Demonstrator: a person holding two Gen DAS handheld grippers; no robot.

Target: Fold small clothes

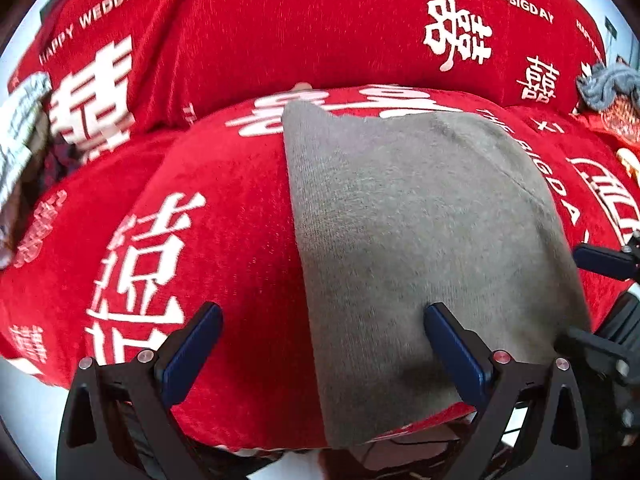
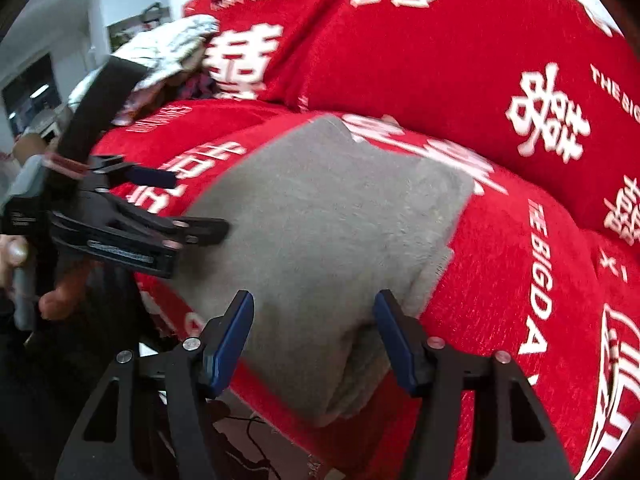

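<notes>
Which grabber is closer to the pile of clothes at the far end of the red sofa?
Left. The left gripper is on the same side as the clothes pile; the right gripper hovers over the grey cloth's other end.

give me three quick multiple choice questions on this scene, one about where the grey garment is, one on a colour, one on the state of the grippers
1. Where does the folded grey knit garment lie?
A. on the red seat cushion with white lettering
B. on a bare wooden floor
C. inside a plastic basket

2. What colour are the pads on the gripper fingers?
A. yellow
B. dark blue
C. white

3. How does the right gripper stand?
A. shut on the garment
B. shut on nothing
C. open, with the garment's near edge between its fingers

Answers:
1. A, the garment rests flat on the red cushion, with red fabric showing on both sides.
2. B, both wrist views show dark blue pads on black fingers.
3. C, a clear gap shows between each pad and the cloth; the left gripper is open too.
</notes>
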